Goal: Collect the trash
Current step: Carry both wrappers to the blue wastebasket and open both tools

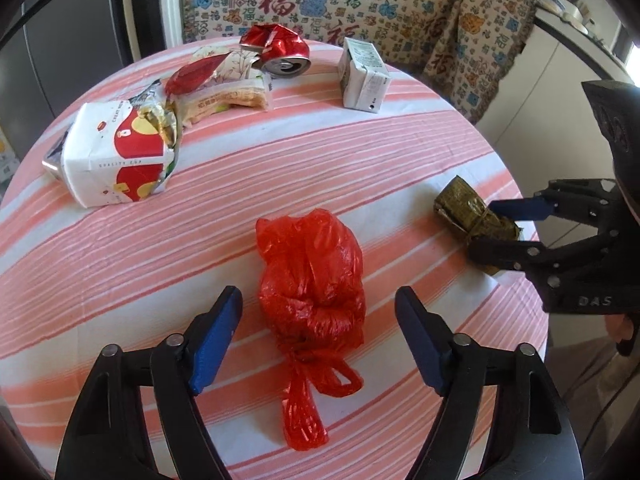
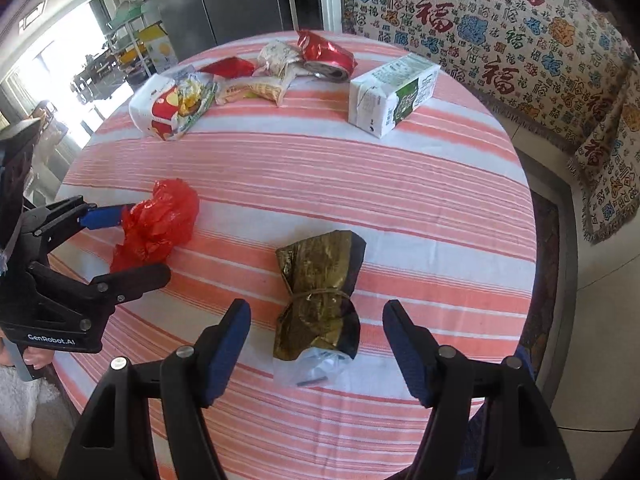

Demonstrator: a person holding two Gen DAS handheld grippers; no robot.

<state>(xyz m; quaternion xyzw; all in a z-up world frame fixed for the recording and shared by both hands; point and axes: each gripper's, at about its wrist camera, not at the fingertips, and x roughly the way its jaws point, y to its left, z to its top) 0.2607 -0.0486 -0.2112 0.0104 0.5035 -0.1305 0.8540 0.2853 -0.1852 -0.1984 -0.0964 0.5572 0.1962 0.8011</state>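
on the tabletop (image 1: 400, 152), under a pink-and-white striped cloth, all trash uncollected as far as visible; no bin or collecting bag in either view. near edge, left: red plastic bag (image 1: 312, 280), knotted, handles trailing toward the camera, lying flat between the fingers of the left tongs (image 1: 318, 344); tongs spread, blue pads (image 1: 214, 344) clear of the plastic on both sides, nothing pinched. near edge, right: leaf-wrapped bundle (image 2: 320, 300), olive-green, tied round the middle with string, a scrap of clear plastic at its near end, lying between the fingers of the right tongs (image 2: 316, 352); tongs likewise spread, pads standing off the wrapping, nothing held. from the left wrist view, one finger of the right tongs above and one below the bundle, close to it; contact not determinable there. far side, well apart from both tongs: crumpled white-and-red paper cup (image 1: 116, 160) stuffed with wrappers; snack packets (image 1: 228, 96) in a loose heap beside it; red foil wrapper (image 1: 192, 74) on top of the heap; crushed red can (image 1: 280, 50) on its side, touching the heap; white carton (image 1: 364, 76) standing alone to the right. status, by judgement: early stage; two items lined up for pickup, one per hand, neither yet lifted; five further items at the far side untouched. remaining: closing on bag and bundle, carrying off to a receptacle not in view, then the far cluster.
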